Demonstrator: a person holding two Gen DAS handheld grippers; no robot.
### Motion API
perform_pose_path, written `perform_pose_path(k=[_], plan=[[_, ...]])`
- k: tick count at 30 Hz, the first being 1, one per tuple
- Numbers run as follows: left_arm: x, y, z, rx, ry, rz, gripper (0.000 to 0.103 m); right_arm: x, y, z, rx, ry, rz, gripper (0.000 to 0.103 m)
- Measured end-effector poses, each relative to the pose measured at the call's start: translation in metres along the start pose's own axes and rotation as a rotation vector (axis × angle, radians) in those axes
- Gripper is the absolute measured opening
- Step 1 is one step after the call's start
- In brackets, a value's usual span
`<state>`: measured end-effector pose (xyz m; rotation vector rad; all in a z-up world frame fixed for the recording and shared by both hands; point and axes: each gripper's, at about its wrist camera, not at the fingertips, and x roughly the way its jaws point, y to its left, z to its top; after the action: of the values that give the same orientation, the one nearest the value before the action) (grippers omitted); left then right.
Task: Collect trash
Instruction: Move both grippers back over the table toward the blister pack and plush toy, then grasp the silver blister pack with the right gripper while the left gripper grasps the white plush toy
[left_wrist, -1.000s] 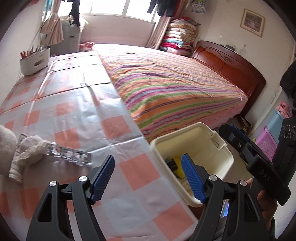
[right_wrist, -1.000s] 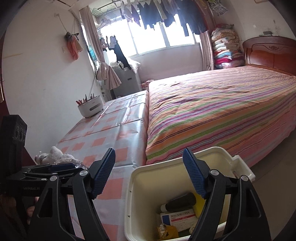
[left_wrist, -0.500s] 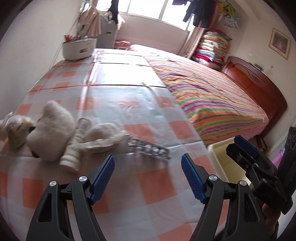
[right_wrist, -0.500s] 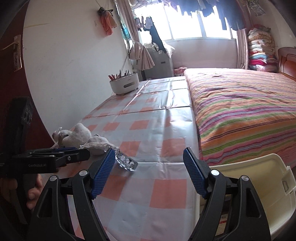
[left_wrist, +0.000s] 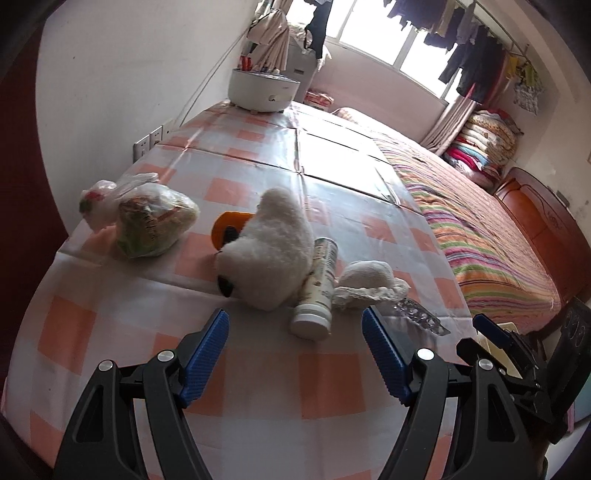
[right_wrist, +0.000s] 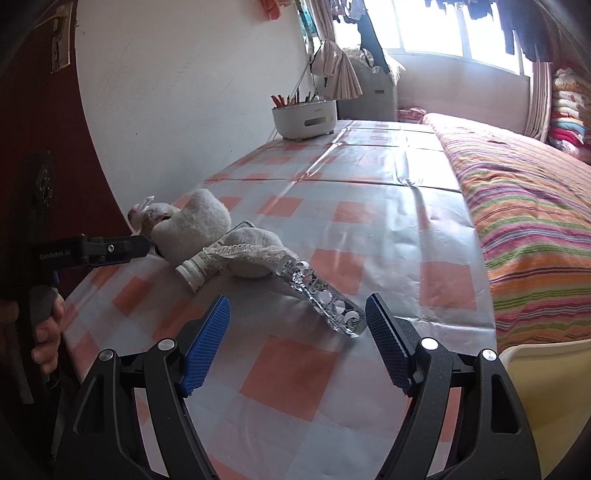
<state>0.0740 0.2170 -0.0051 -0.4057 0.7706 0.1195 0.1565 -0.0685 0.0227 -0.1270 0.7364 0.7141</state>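
Both grippers, left (left_wrist: 295, 354) and right (right_wrist: 297, 339), hung spread and empty; the blister pack (right_wrist: 321, 299) lay just ahead of the right, probably next for the bin (right_wrist: 546, 391).

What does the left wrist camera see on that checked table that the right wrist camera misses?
Only the left wrist view shows the orange object behind the plush toy and the full plastic bag of wrappers. Only the right wrist view shows the cream bin's rim and the hand holding the left gripper. Both show the toy, white bottle, lace-edged cloth, blister pack and pen holder.
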Motion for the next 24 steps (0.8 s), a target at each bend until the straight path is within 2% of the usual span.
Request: perform_pose_path(k=[9,13,19,21,23,24], plan=[[0.012,0.028,0.002,-0.061,0.024,0.009,0.072,0.026,0.01,0.007,-0.046,0.072,0.011,0.072],[0.02,0.033,0.005,-0.082,0.041,0.003,0.072,0.036,0.007,0.009,-0.04,0.11,0.01,0.06],[0.034,0.04,0.01,-0.121,0.063,-0.016,0.072,0.05,0.007,0.011,-0.035,0.159,0.0,0.048],[0.038,0.04,0.012,-0.127,0.069,-0.019,0.072,0.053,0.005,0.011,-0.022,0.173,0.001,0.041],[0.041,0.041,0.014,-0.136,0.075,-0.028,0.072,0.056,0.004,0.009,-0.015,0.189,0.006,0.026],[0.043,0.042,0.015,-0.143,0.079,-0.033,0.072,0.057,0.004,0.009,-0.014,0.196,0.008,0.022]])
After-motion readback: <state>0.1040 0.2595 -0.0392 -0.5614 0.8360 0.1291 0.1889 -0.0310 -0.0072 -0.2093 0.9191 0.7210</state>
